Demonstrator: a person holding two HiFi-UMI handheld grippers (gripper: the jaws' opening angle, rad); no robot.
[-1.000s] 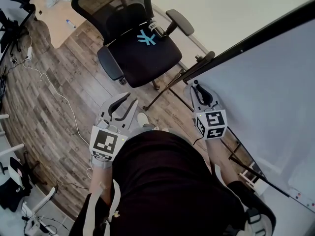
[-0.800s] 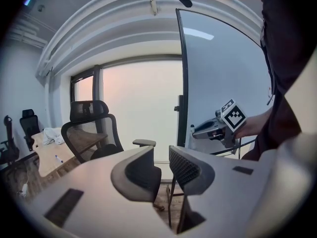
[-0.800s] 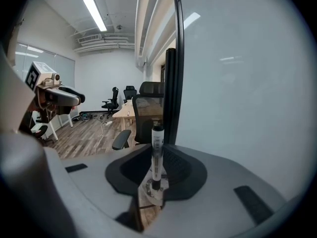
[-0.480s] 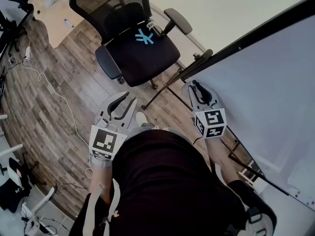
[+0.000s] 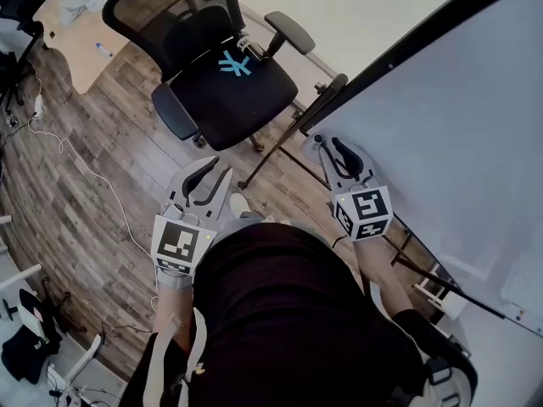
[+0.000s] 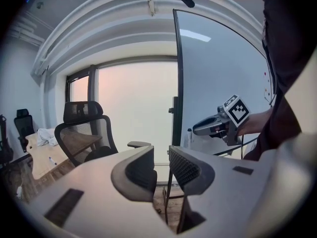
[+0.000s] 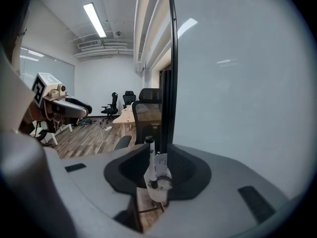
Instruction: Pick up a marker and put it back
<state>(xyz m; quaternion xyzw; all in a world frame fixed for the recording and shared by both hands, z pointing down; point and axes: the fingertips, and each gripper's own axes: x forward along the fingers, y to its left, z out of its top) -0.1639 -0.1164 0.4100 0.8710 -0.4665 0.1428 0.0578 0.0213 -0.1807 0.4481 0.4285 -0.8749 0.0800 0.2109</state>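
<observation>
Marker (image 7: 156,175): white barrel, black cap, standing roughly upright, clamped betw. the jaws of the right hand-held gripper (image 5: 333,149). The right gripper view shows both pads closed on it. That gripper is just beside the whiteboard (image 5: 458,142), near its lower black-framed corner; can't tell if the marker touches the board. In the head view the marker is too small to make out w/ certainty.

Left hand-held gripper (image 5: 214,176): jaws apart w/ a narrow gap, nothing betw. them. It's held over the wood floor (image 5: 93,202) in front of the person's dark top (image 5: 280,312), well apart from the right one.

Beyond both: black mesh office chair (image 5: 225,75) w/ a blue logo on the seat, then a light wood tabletop (image 5: 76,41) at top left. A white cable (image 5: 102,181) runs across the floor.

Vs. 1 s ago: chair, tabletop and whiteboard frame have slid up-left in the head view. Both grippers sit at nearly the same spots in frame. The right one's grip on the marker and the left one's gap look unchanged.
</observation>
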